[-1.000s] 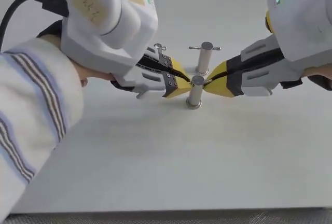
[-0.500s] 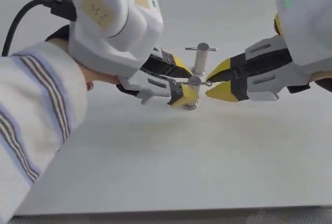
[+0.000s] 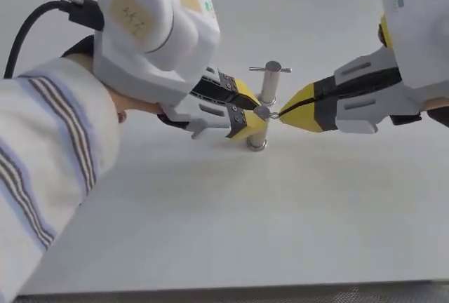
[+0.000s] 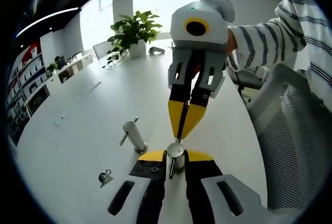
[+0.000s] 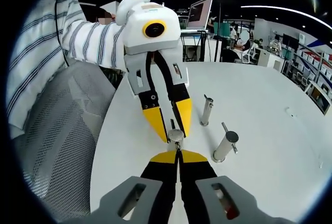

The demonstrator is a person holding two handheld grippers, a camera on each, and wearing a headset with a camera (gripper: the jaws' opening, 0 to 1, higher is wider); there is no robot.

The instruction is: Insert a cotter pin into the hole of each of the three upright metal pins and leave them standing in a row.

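Note:
The near metal pin (image 3: 257, 128) stands upright on the white table (image 3: 210, 212). My left gripper (image 3: 251, 117) is shut on the pin's upper part from the left; in the left gripper view the pin (image 4: 176, 157) sits between the yellow tips of my left gripper (image 4: 175, 156). My right gripper (image 3: 284, 115) comes from the right, shut on a thin cotter pin (image 5: 177, 145) whose far end is at the pin's head (image 5: 176, 135). The right gripper (image 5: 178, 155) points straight at the left gripper (image 5: 168, 123).
A second upright pin (image 3: 270, 84) with a cotter pin across its top stands just behind. The right gripper view shows that pin (image 5: 225, 146) and a third pin (image 5: 207, 111) farther back. A person's striped sleeve (image 3: 42, 163) lies at the left.
My left gripper opened, slid forward around the near pin and shut on it. My right gripper opened briefly, then shut on the cotter pin at the pin's head.

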